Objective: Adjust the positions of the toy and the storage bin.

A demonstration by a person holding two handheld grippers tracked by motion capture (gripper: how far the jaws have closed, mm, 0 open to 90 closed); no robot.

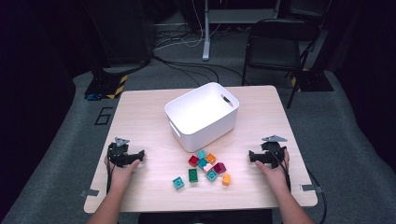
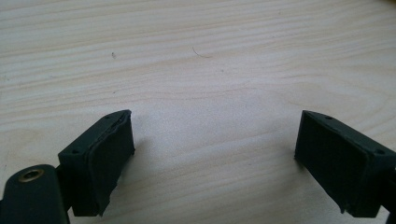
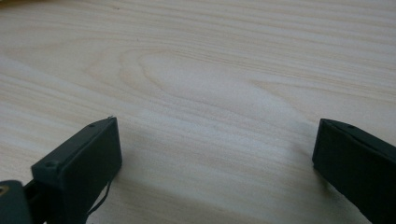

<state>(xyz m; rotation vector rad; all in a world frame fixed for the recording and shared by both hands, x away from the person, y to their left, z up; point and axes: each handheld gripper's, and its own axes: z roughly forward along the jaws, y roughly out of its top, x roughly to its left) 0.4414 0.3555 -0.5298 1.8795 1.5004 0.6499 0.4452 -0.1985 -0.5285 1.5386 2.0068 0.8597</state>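
Several toy bricks [image 1: 205, 167] in red, teal, green, orange and magenta lie loose on the wooden table, just in front of a white bin [image 1: 201, 115] that stands empty. My left gripper [image 1: 140, 155] rests at the table's left side, pointing toward the bricks, a hand's width from them. Its jaws stand wide apart over bare wood [image 2: 215, 140]. My right gripper [image 1: 251, 156] lies at the right side, mirrored, and its jaws are also open with nothing between them [image 3: 217, 154].
The table [image 1: 140, 116] is light wood, with metal brackets at its front corners. Behind it stand a black folding chair [image 1: 275, 46], a table leg and cables on grey carpet. Bare wood lies around both grippers.
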